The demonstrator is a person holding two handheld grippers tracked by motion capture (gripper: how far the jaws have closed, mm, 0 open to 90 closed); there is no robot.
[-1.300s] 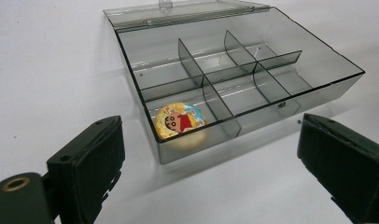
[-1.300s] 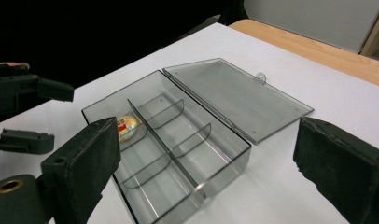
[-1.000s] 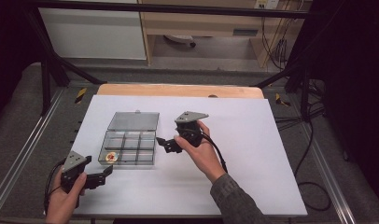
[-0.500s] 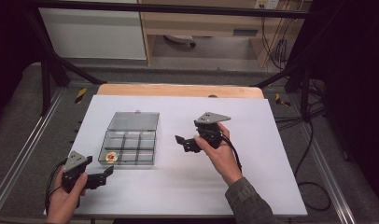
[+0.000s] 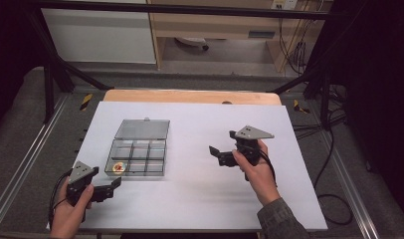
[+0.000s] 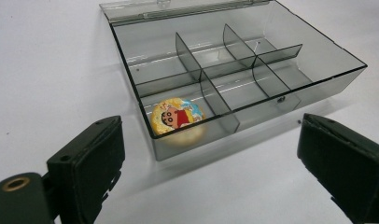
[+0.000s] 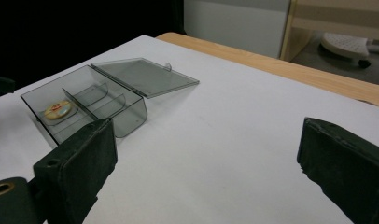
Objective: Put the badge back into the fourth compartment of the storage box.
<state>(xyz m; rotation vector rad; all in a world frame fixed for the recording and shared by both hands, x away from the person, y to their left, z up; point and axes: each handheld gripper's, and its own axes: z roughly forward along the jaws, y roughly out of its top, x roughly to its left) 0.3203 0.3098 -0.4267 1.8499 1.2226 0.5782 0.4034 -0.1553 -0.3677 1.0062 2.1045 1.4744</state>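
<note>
A white tabletop point(image 5: 190, 199) takes up the middle of the high view, with a strip of bare wood point(image 5: 190, 95) along its far edge. Grey padded floor runs along both sides, and black frame struts cross the upper left and upper right of the frame. Beyond the tabletop stand a white cabinet point(image 5: 98, 35) in the upper left and a wooden shelf unit point(image 5: 215, 25) at the top centre; cables point(image 5: 334, 164) hang and coil down the right side.

A smoky clear compartment box point(image 5: 137, 157) sits left of centre on the tabletop, its lid point(image 5: 143, 129) folded back flat behind it. In the left gripper view a round cartoon badge point(image 6: 177, 115) lies in the box's nearest left compartment; the other compartments look empty, though the tinted walls make that hard to tell.

The left gripper point(image 5: 104, 188) is at the lower left of the high view, held in a hand point(image 5: 70, 211) just beside the box's near left corner, jaws spread wide and holding nothing. The right gripper point(image 5: 217, 153) hovers right of centre, well apart from the box, in a hand point(image 5: 257, 172) with a patterned sleeve point(image 5: 282, 221); its jaws are also wide apart and empty.
</note>
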